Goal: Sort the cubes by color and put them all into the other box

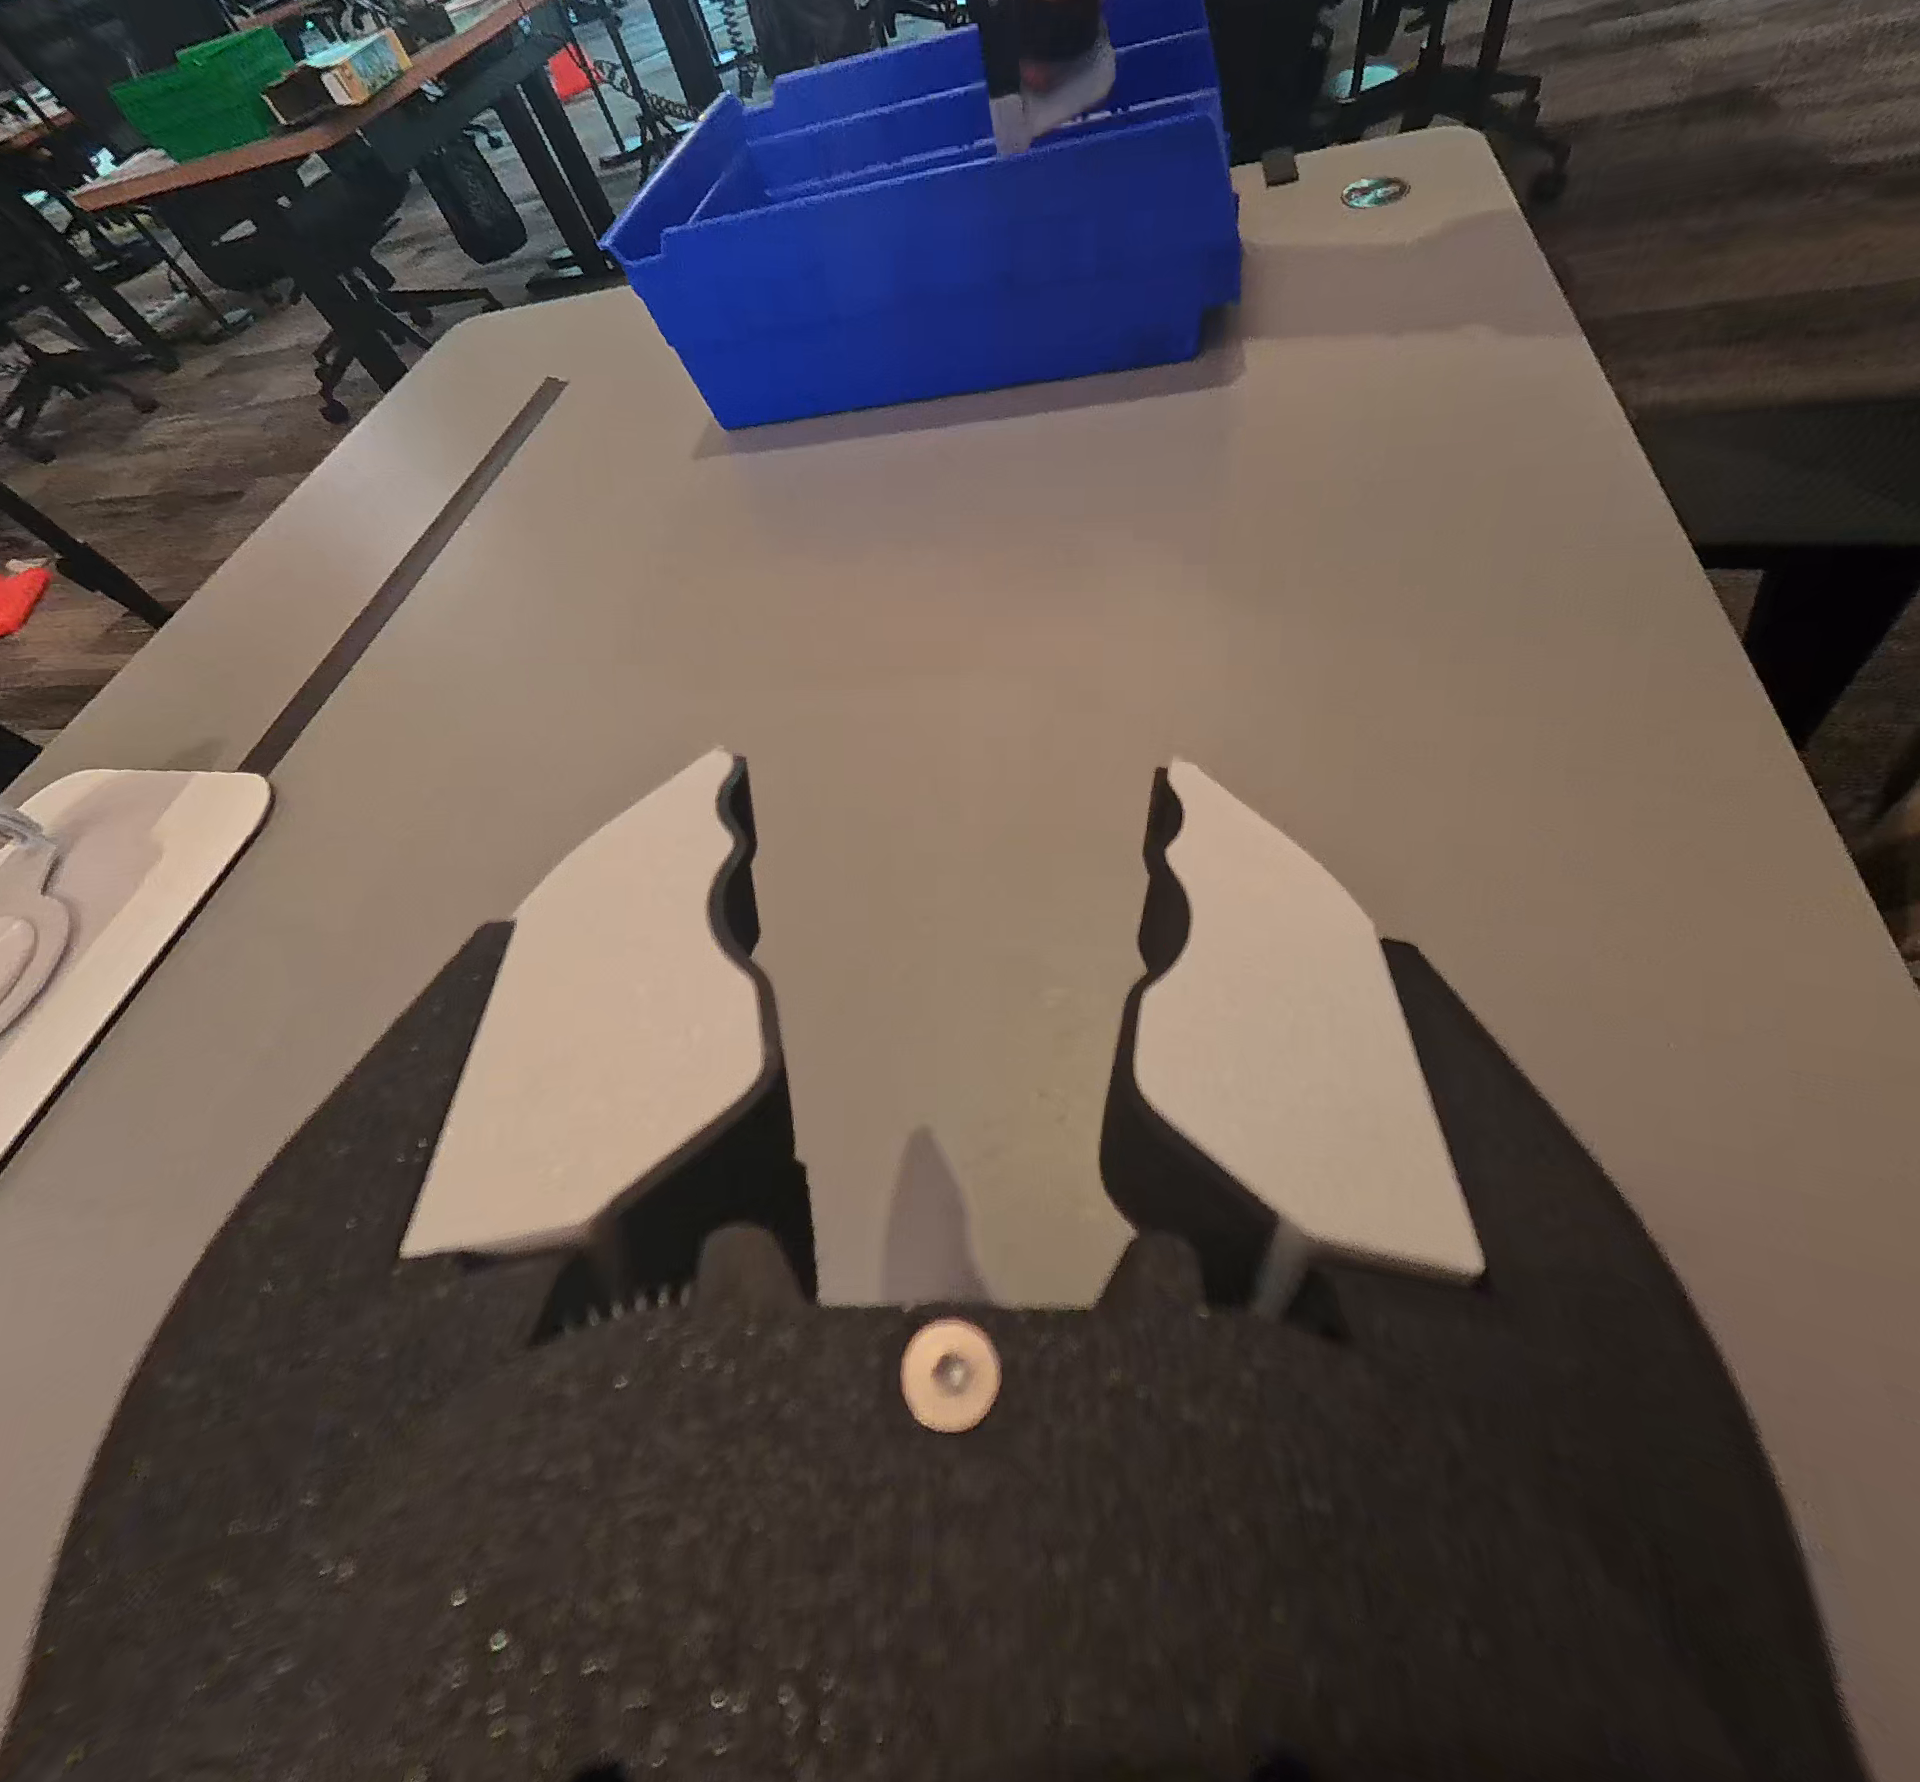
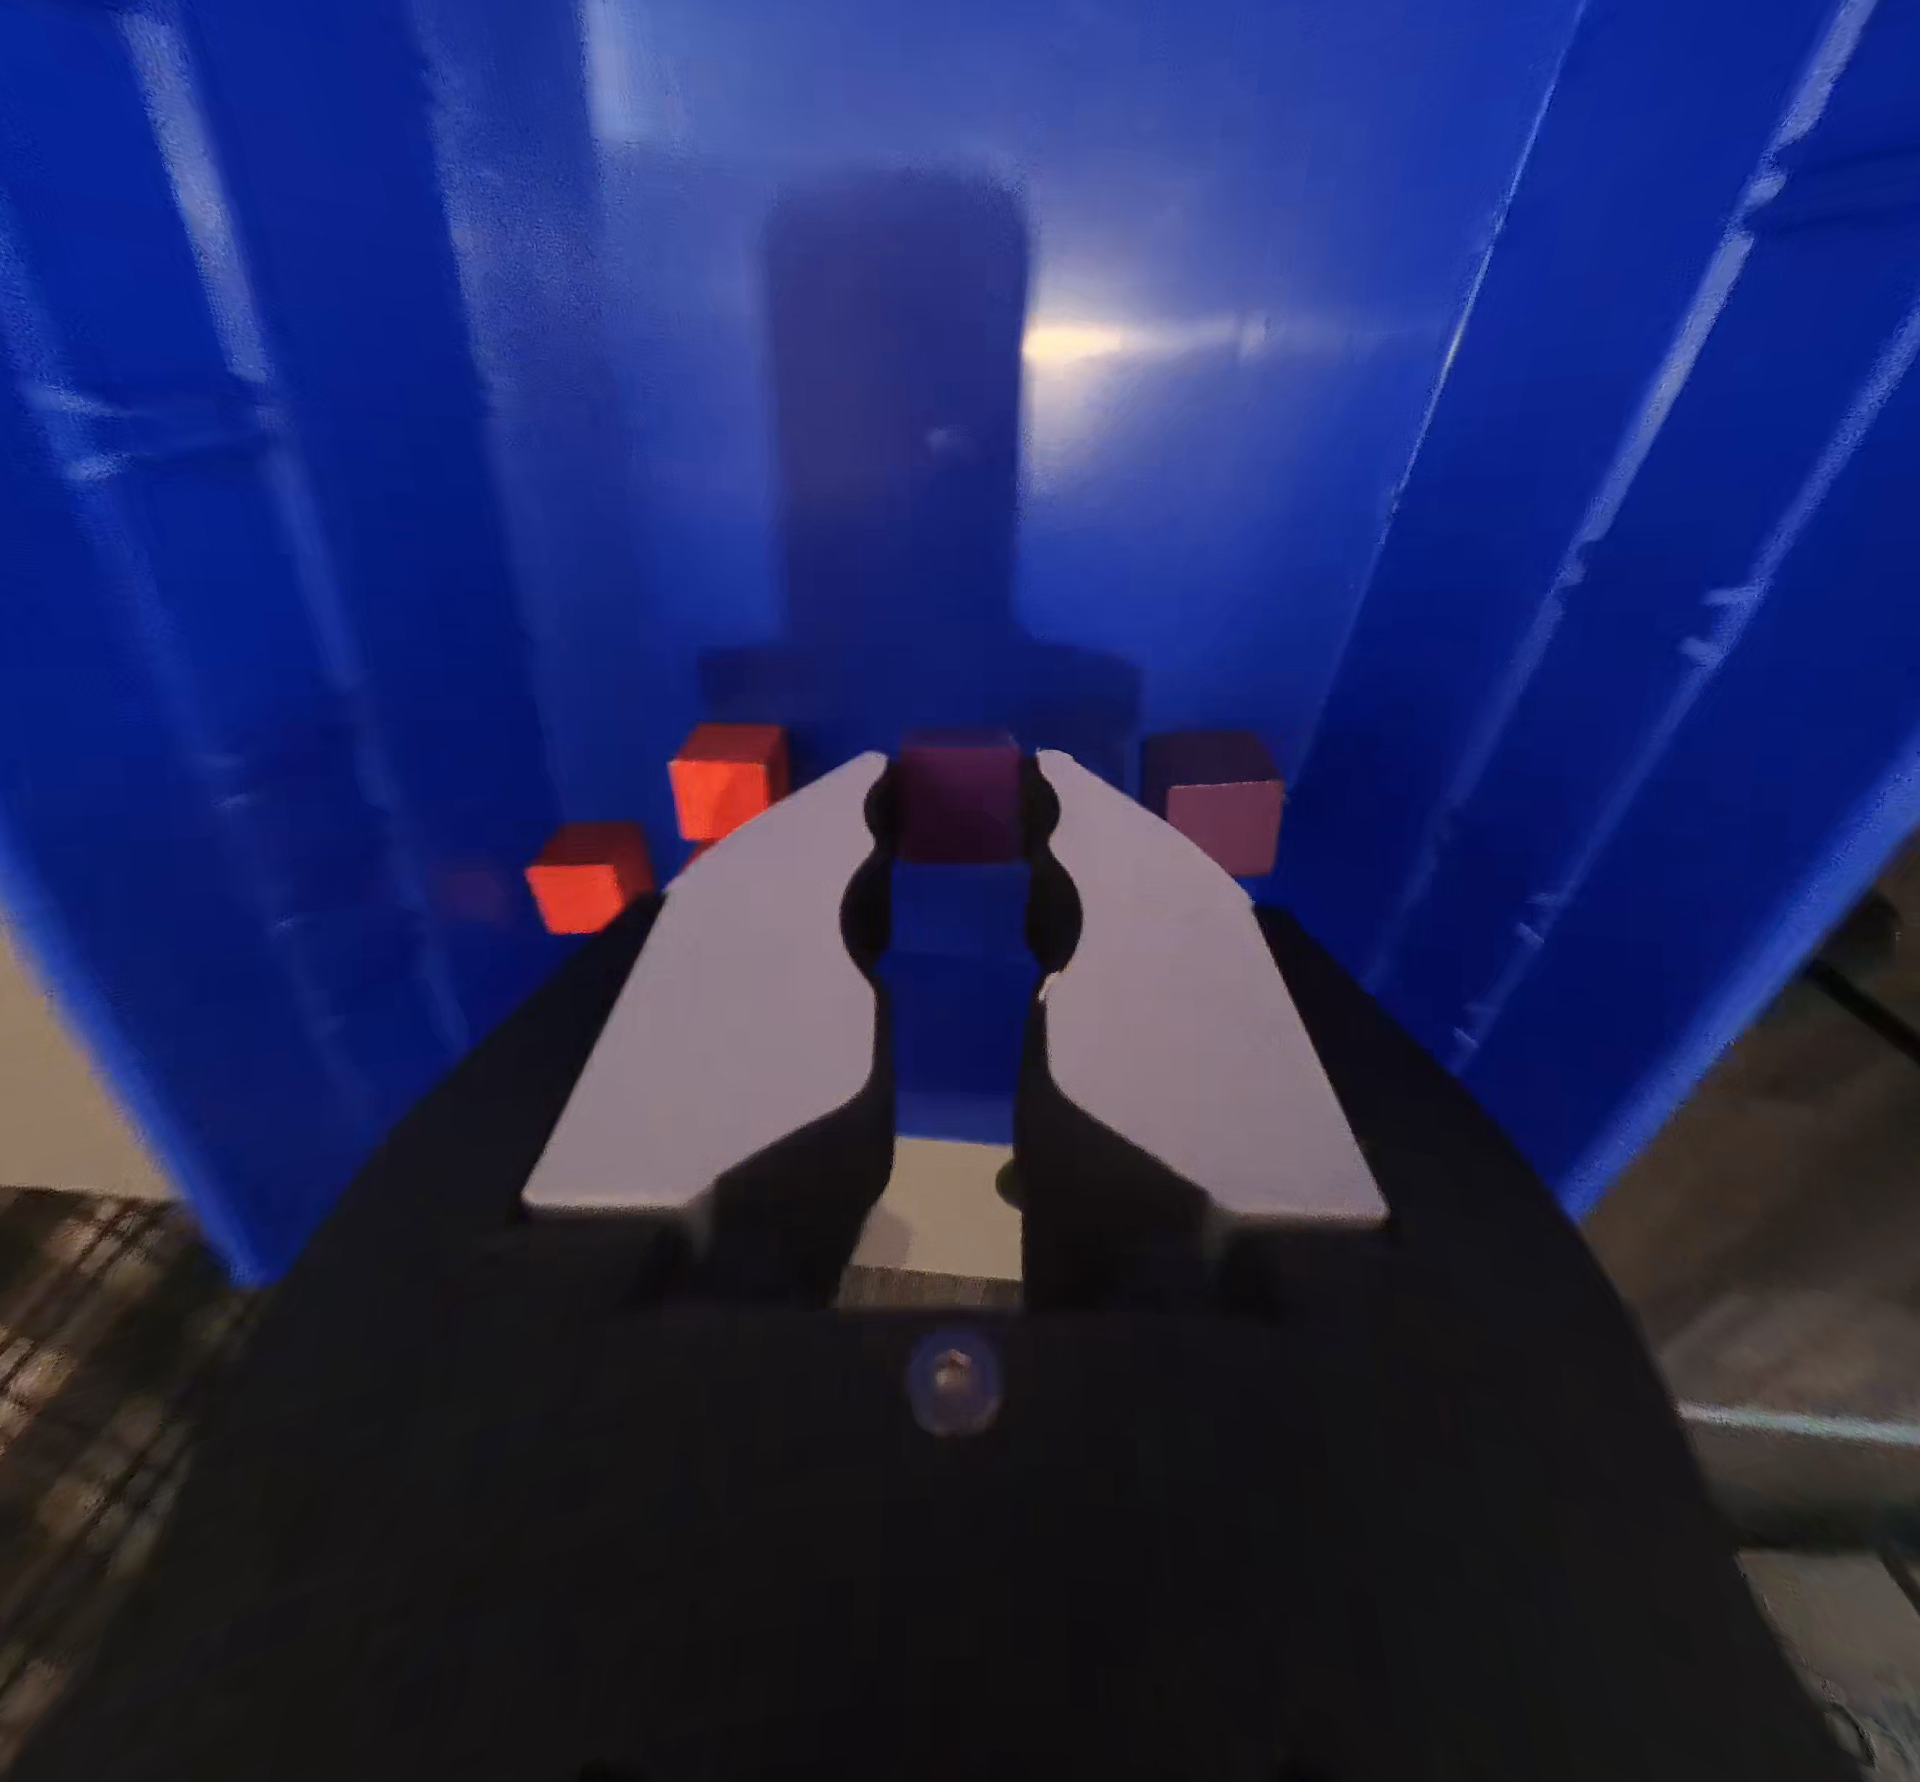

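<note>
Deep blue bin (image 2: 1143, 174) filling the frame; two red-orange cubes (image 2: 727, 776) lower left of centre, two purple cubes (image 2: 1221, 802) centre and right. Pale grey fingers (image 2: 748, 984) on black body. Grey table (image 1: 987, 610), green crate (image 1: 203, 96) upper left.

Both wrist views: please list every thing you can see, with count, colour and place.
Bins: two, blue, nested side by side at far end of table.
Table: one, grey, under the bins.
Purple cubes: two, inside a bin; one between the right tongs' tips, one beside it to the right.
Red cubes: two visible, same bin, left side.
White board: one, table's left edge.
Green crate: one, background desk.
Left tongs: open, empty, over the table.
Right tongs: closed on the purple cube.
</note>
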Demonstrator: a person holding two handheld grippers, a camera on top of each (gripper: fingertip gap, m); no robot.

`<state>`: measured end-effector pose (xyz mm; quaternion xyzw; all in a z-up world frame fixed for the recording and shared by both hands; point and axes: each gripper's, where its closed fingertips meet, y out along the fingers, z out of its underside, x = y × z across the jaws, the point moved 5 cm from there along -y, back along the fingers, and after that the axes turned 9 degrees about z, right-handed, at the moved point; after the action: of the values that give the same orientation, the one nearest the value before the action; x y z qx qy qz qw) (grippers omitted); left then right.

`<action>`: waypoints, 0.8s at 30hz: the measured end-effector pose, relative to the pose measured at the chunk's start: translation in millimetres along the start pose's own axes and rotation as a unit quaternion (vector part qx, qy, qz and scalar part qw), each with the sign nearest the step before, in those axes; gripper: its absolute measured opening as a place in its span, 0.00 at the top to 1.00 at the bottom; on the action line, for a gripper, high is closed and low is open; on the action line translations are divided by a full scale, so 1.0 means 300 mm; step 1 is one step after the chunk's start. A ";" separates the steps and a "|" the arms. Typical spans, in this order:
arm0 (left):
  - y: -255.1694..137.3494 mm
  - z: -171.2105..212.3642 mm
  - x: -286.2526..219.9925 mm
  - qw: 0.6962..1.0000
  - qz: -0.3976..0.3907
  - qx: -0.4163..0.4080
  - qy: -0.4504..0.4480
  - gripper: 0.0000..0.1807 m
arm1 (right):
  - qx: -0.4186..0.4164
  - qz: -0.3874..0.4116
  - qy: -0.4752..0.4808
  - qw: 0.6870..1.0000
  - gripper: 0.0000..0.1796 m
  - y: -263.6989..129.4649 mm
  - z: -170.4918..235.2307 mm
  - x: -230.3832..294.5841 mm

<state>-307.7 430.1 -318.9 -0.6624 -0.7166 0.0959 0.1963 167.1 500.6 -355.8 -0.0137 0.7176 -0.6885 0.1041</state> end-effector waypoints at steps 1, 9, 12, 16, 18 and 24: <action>0.003 0.001 -0.002 1.000 0.002 0.000 0.000 0.60 | 0.011 0.003 0.005 1.000 0.88 0.031 0.008 -0.006; 0.003 0.004 -0.008 1.000 0.009 -0.004 0.003 0.62 | 0.093 0.050 0.032 0.994 0.70 0.101 0.075 -0.036; 0.001 0.005 -0.002 1.000 0.011 -0.013 -0.006 0.62 | 0.027 0.052 0.024 0.998 0.71 -0.115 0.016 -0.001; 0.005 0.015 0.004 1.000 0.014 -0.015 -0.016 0.62 | -0.175 0.023 -0.007 0.984 0.70 -0.581 -0.109 0.127; 0.008 0.021 0.007 1.000 0.012 -0.010 -0.015 0.62 | -0.283 0.024 -0.038 0.958 0.65 -0.783 -0.144 0.209; 0.011 0.028 0.013 1.000 0.013 -0.013 -0.022 0.63 | -0.497 -0.057 -0.124 0.857 0.63 -0.932 -0.134 0.530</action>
<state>-308.3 435.3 -327.0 -0.6720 -0.7131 0.1039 0.1707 -29.8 499.9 -98.3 -0.1894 0.9436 -0.2373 0.1319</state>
